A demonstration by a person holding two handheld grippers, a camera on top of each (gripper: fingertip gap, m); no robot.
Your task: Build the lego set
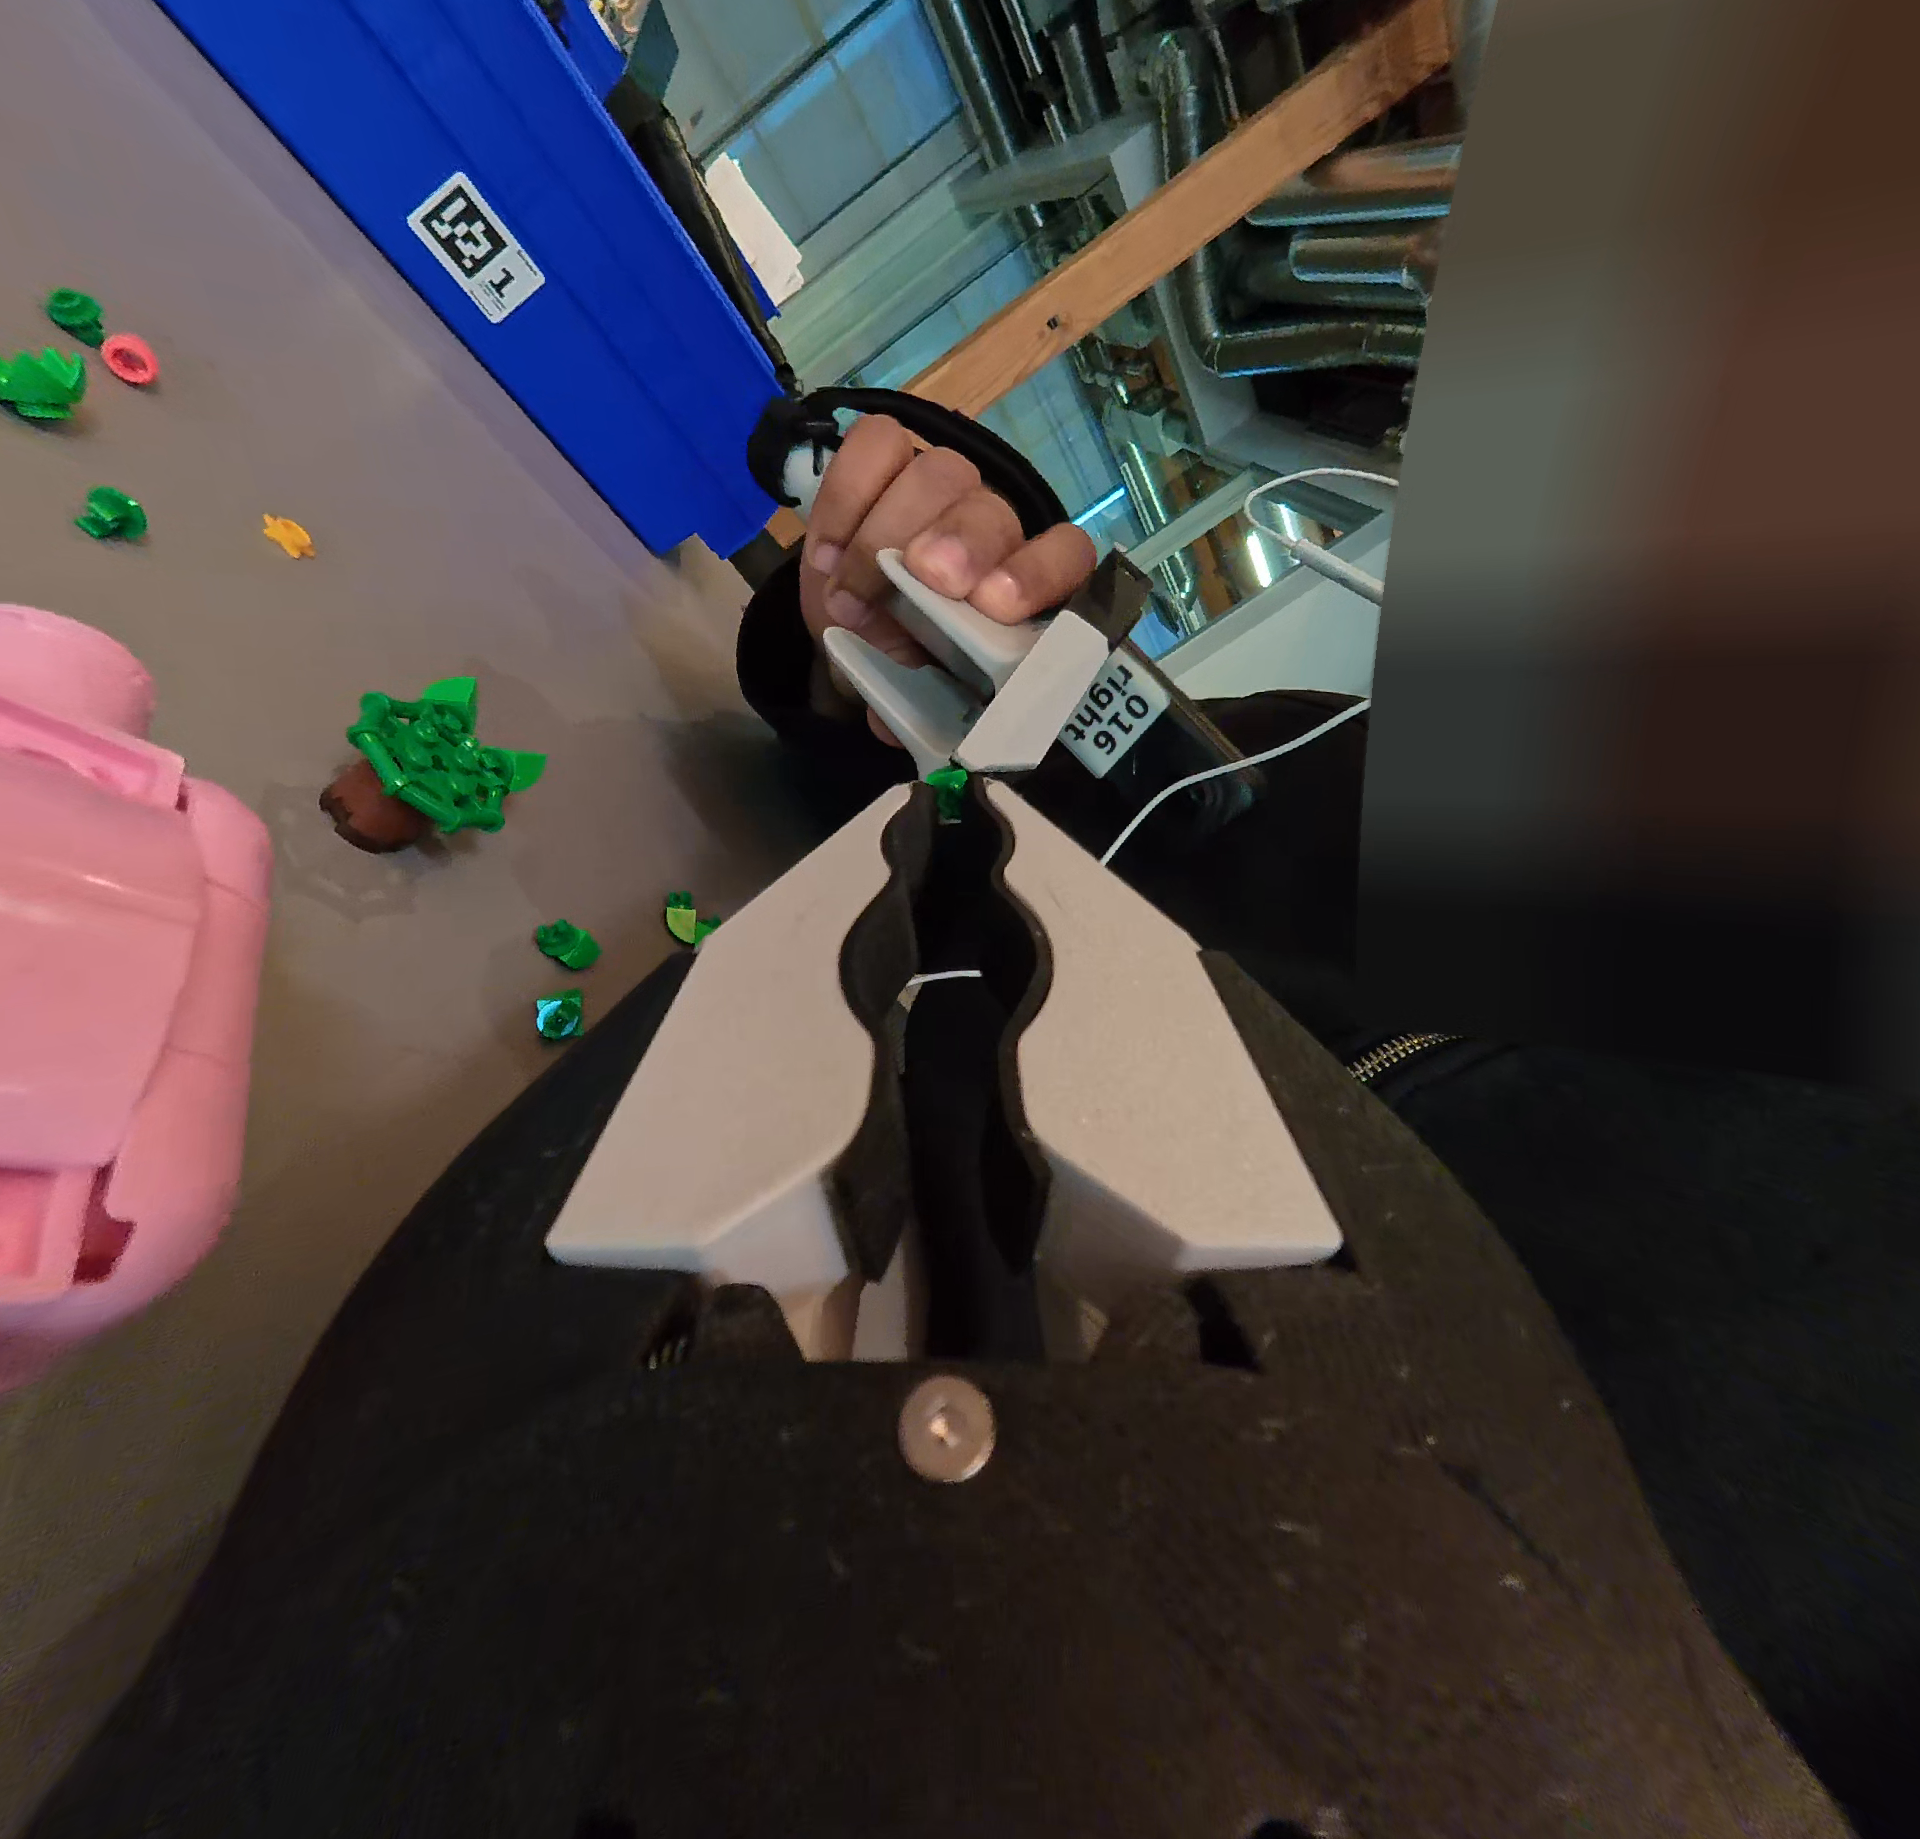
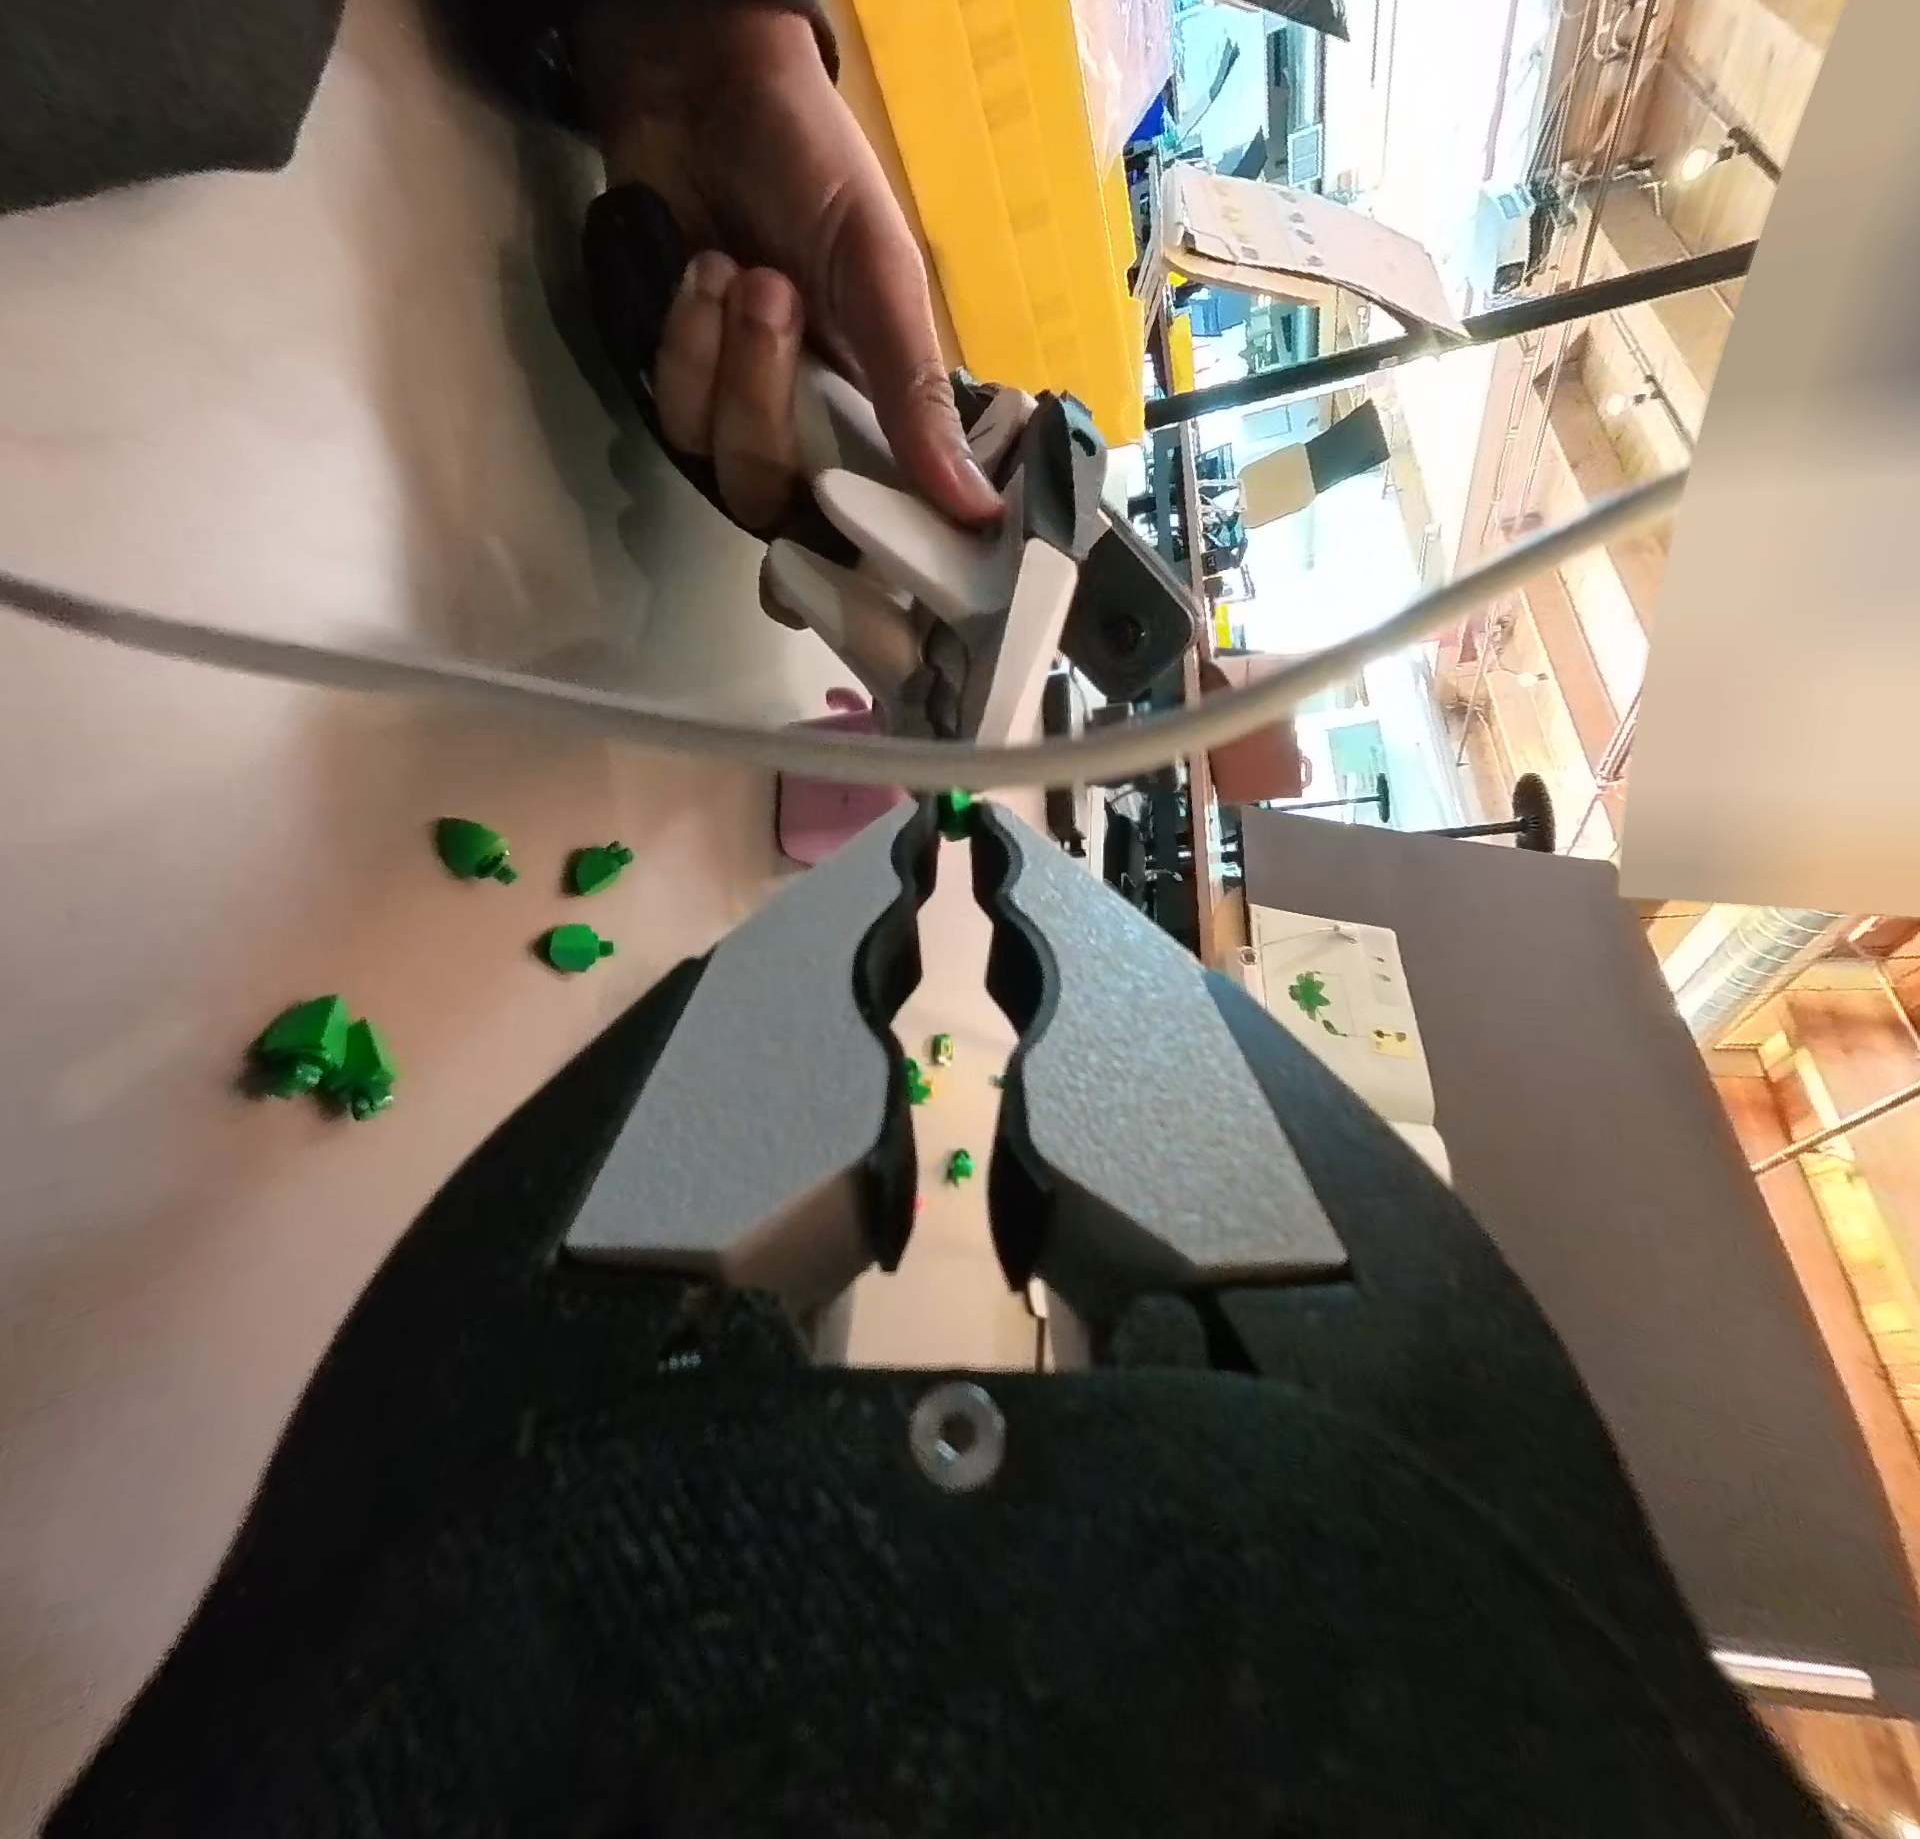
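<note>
Two grippers meet tip to tip, left gripper (image 1: 948,797) and right gripper (image 2: 951,821) both clamped on a small green piece (image 1: 948,787), its shape largely hidden.

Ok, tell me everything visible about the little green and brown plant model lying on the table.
The small green and brown plastic plant model lies tipped on its side on the grey table, apart from both grippers. A dark brown, rounded base points lower left; a flat cluster of bright green studded leaf pieces fans out upper right, with lighter green leaf tips at the edges. Nothing touches it but the table; loose green pieces lie around it, and a blurred pink object sits nearby.
</note>
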